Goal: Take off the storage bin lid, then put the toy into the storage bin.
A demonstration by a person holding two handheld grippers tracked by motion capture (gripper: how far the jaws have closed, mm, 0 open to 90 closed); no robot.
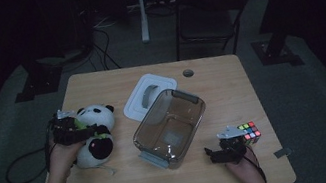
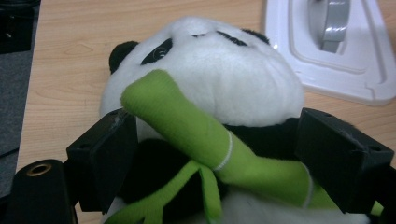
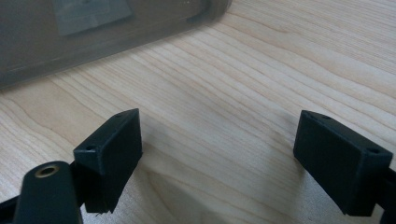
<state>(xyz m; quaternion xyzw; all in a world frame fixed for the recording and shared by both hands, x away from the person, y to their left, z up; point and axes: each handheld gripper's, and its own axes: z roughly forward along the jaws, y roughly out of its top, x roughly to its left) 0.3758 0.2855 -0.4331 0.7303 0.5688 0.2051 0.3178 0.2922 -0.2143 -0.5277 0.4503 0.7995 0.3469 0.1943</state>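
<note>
My left gripper point(image 2: 219, 163) has its jaws spread wide around the toy panda point(image 2: 205, 84), astride its dark chest, not visibly squeezing. It lies at the table's point(image 1: 231, 89) left edge. Soft, light plush, I judge; grip the torso, not the bamboo point(image 2: 187, 121).

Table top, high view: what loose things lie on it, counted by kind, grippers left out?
Plush panda: 1
Clear plastic container: 1
White lid: 1
Colour puzzle cube: 1
Total: 4
</note>
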